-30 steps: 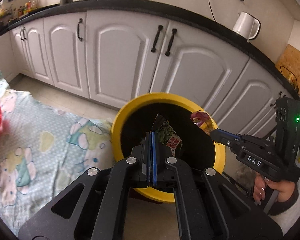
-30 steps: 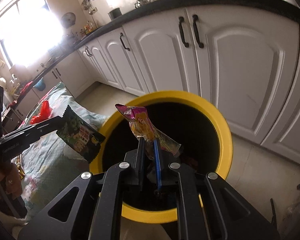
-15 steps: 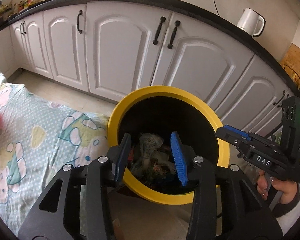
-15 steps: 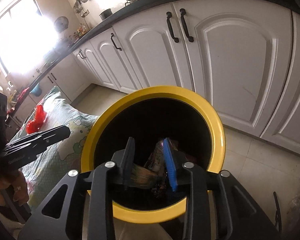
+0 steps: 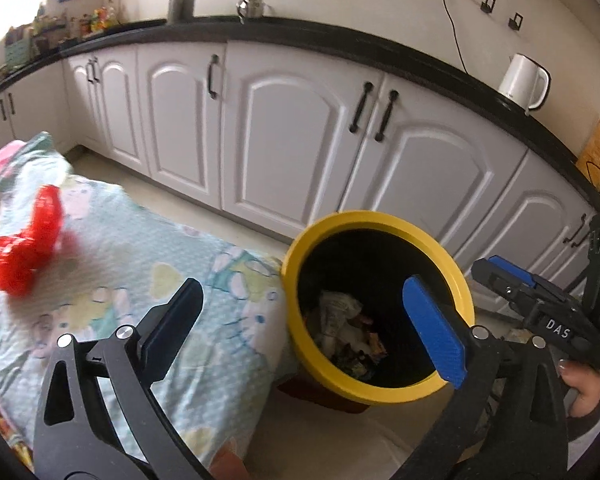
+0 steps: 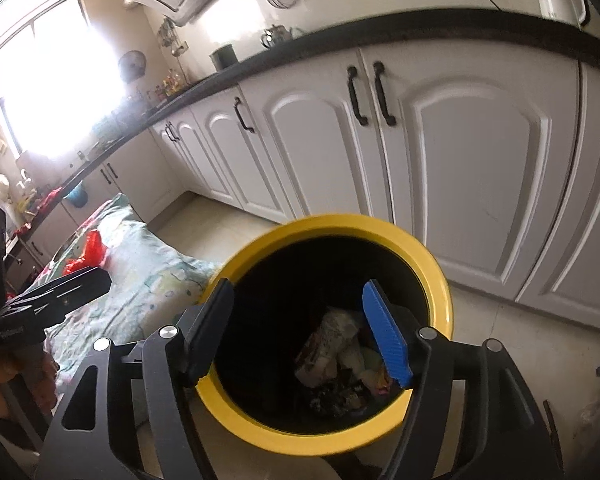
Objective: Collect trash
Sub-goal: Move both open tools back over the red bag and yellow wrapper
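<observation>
1. Two grippers hang over the bin (image 6: pixel 440 280), jaws opening, nothing between them: left gripper (image 5: pixel 304 328) released wide, right gripper (image 6: pixel 300 336) released above the trash
2. Trash (image 6: pixel 340 360) lies crumpled at the bin's bottom
3. Left of the bin, a red wrapper (image 5: pixel 28 256) sits on the patterned cloth (image 5: pixel 140 248)
4. Far: white cabinets (image 5: pixel 292 136), kettle (image 5: pixel 522 80) at right

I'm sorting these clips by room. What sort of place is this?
A home kitchen, most likely: white cabinets under a black countertop, with an electric kettle standing on it.
</observation>
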`<state>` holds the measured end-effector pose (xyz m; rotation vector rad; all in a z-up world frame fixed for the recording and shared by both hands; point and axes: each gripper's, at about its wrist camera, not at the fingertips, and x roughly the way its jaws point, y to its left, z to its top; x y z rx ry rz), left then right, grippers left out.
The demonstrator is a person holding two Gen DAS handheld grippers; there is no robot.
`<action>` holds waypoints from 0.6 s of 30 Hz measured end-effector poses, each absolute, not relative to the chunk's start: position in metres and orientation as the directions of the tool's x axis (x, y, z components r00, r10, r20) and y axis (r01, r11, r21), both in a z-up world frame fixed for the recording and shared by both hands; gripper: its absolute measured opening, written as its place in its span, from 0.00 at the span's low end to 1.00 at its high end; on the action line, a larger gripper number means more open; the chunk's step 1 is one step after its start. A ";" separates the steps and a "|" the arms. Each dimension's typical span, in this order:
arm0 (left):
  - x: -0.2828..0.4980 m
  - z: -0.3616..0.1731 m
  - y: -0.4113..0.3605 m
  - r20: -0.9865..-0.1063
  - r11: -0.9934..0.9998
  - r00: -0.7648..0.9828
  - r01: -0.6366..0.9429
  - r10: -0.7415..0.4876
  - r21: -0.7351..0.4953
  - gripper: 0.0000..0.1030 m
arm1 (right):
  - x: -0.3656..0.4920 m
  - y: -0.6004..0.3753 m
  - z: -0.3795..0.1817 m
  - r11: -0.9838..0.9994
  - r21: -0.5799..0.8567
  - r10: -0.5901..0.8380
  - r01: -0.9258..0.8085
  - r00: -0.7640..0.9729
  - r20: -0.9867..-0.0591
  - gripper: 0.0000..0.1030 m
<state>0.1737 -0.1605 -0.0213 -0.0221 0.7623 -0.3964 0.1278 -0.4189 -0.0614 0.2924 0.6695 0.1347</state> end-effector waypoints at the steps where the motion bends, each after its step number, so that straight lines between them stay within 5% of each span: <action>1: 0.172 -0.019 -0.157 -0.663 0.929 0.661 0.335 -0.351 -0.157 0.89 | 0.127 -0.416 -0.058 0.952 0.304 0.215 -0.034 0.781 -0.586 0.64; 18: 0.135 0.015 -0.051 -0.586 0.983 0.790 0.122 -0.182 -0.140 0.89 | 0.134 -0.336 -0.013 0.943 0.261 0.317 -0.205 0.791 -0.524 0.71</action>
